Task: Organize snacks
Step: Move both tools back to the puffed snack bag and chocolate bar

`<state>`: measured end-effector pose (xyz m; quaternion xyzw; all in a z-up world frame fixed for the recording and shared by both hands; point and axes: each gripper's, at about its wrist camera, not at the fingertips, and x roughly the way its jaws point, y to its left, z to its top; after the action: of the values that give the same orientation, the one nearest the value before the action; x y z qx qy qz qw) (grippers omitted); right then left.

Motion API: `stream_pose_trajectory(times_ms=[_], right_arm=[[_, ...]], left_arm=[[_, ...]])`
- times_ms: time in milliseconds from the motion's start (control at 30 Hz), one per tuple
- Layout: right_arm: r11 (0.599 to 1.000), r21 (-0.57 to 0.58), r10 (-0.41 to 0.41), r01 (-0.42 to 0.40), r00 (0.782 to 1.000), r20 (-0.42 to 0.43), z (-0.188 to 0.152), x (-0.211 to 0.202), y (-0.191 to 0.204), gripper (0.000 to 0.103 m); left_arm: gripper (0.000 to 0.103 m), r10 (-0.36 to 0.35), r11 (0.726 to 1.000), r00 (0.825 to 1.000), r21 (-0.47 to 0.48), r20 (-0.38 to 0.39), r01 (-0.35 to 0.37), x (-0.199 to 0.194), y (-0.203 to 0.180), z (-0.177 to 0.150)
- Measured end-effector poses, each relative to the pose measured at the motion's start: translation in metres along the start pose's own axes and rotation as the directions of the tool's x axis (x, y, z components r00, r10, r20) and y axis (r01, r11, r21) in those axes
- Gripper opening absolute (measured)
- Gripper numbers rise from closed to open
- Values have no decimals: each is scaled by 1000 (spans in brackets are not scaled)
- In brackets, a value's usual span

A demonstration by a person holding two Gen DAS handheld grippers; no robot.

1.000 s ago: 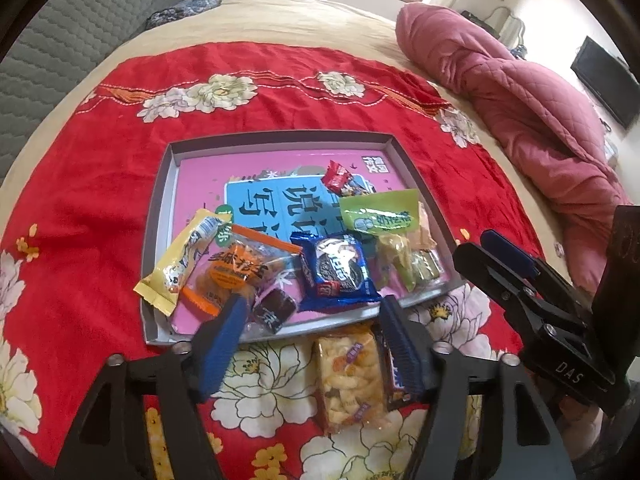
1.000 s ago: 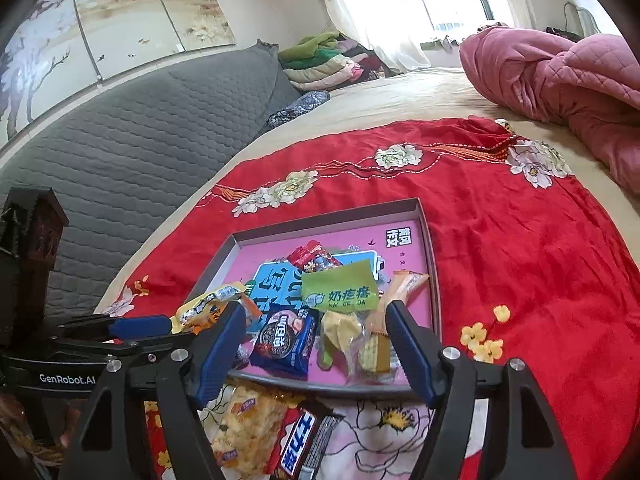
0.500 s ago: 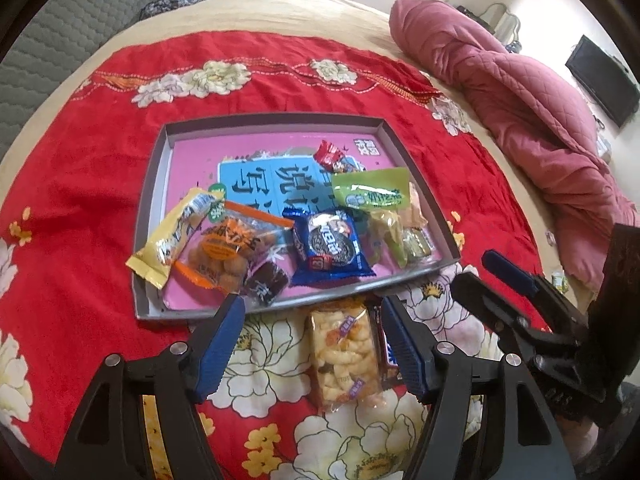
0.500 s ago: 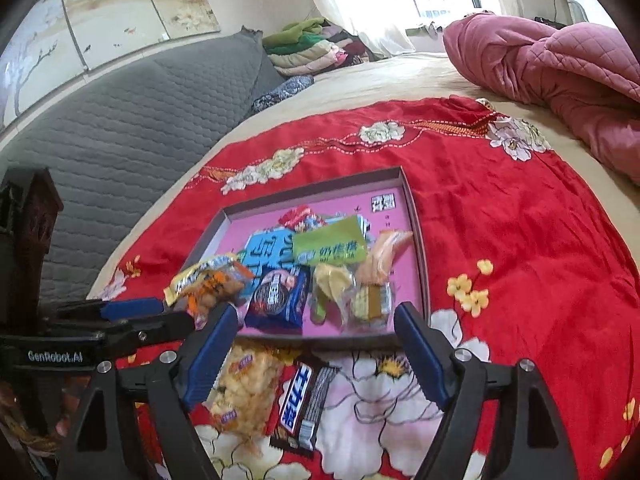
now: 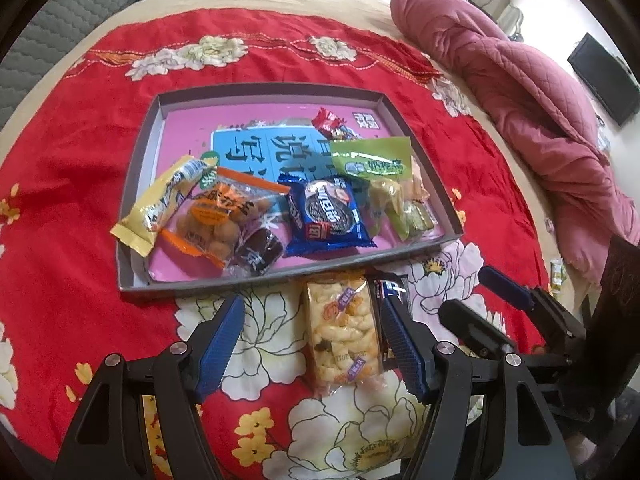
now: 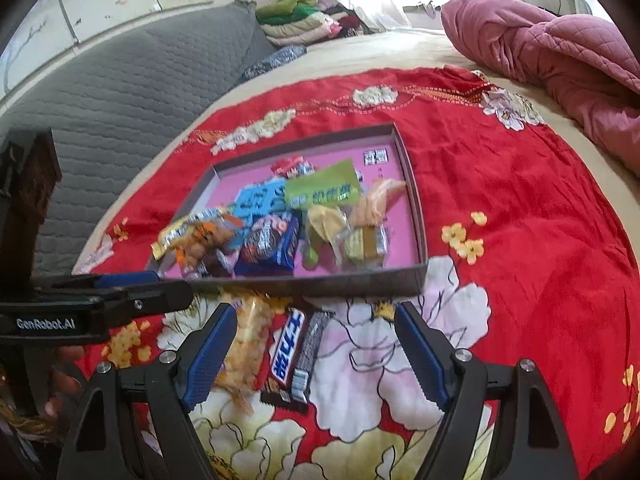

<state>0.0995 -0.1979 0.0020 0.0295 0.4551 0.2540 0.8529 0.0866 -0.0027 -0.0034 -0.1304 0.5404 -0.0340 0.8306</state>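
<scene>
Looking along the left tool (image 5: 312, 346), its blue-padded fingers are standing wide apart over the red floral cloth (image 5: 72, 200) on the bed, gripping nothing. A clear packet of puffed snacks (image 5: 344, 330) is lying on the cloth between them, closer to the right-hand finger, with a dark candy bar (image 5: 390, 286) partly hidden just beside it. Both are sitting just outside the near wall of the grey tray (image 5: 434, 184). Inside the tray, a yellow wrapper (image 5: 160, 204) is hanging over the left rim, an orange-trimmed bag of round snacks (image 5: 216, 216) is lying next to it, a blue cookie pack (image 5: 326, 214) is resting in the middle, and a green-labelled bag (image 5: 374, 162) is sitting to the right, with a small red candy (image 5: 328, 120) behind it. The right tool (image 5: 486, 294) is showing at the right edge, open too. A pink quilt (image 5: 520, 92) is bunched up beyond.

Looking along the right tool (image 6: 316, 354), its fingers are likewise spread apart and holding nothing. The candy bar (image 6: 296, 356) is lying on the cloth (image 6: 520, 240) between them, and the puffed packet (image 6: 250, 332), blurred, is touching the left-hand finger. The tray (image 6: 416, 208) is sitting just beyond. The left tool (image 6: 120, 294) is reaching in from the left.
</scene>
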Motion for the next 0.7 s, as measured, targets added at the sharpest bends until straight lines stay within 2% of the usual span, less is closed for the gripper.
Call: stream_pose_trajectory(times_ms=[333, 700], right_arm=[[998, -52, -47, 44, 997, -57, -13, 8, 9, 80], [997, -60, -58, 51, 992, -108, -19, 20, 12, 80]], left_arm=[[72, -16, 1000, 999, 5, -43, 17, 10, -4, -5], [72, -21, 1000, 998, -14, -66, 20, 18, -1, -6]])
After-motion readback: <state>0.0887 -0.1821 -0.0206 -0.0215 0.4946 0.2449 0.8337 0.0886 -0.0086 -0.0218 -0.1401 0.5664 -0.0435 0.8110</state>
